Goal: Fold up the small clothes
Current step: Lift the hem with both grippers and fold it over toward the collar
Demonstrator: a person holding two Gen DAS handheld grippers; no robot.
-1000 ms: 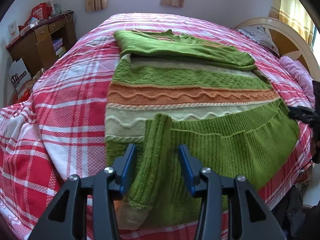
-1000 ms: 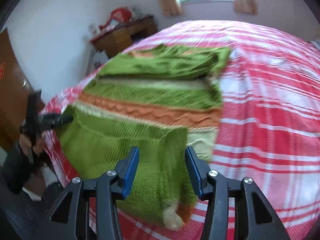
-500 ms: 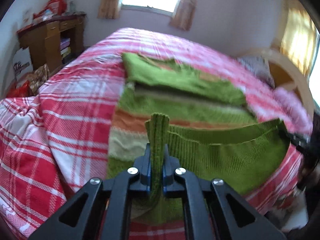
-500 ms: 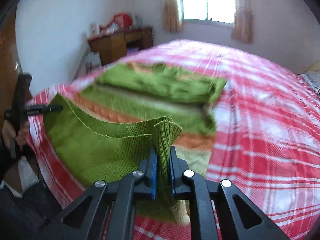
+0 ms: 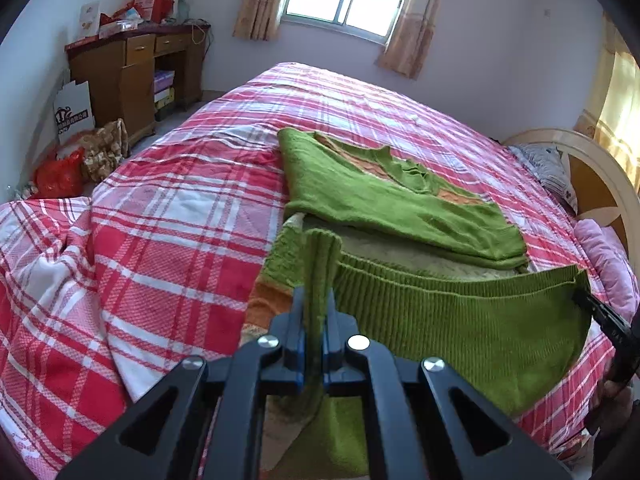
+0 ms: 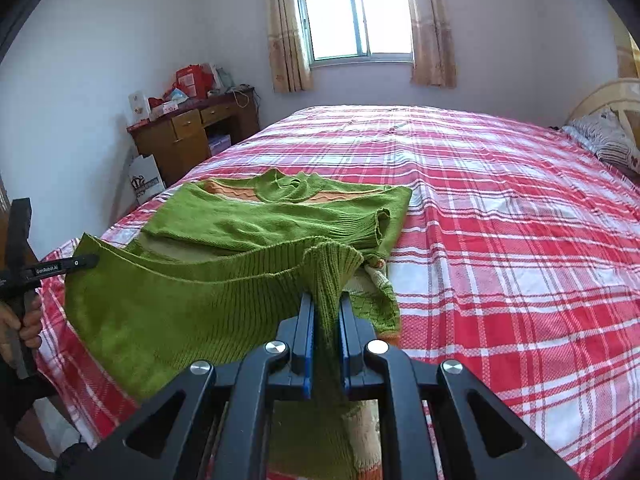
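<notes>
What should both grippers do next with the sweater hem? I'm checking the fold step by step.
Probably carry the hem forward, toward the window, and lay it over the folded sleeves. The left gripper and right gripper are each shut on a corner of the sweater, and the hem hangs lifted between them above the bed, so the bottom half looks ready to fold.

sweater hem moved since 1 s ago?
Yes. The hem, flat on the bed earlier, is now lifted off it toward the folded sleeves, pinched at each corner by a hand-held gripper.
</notes>
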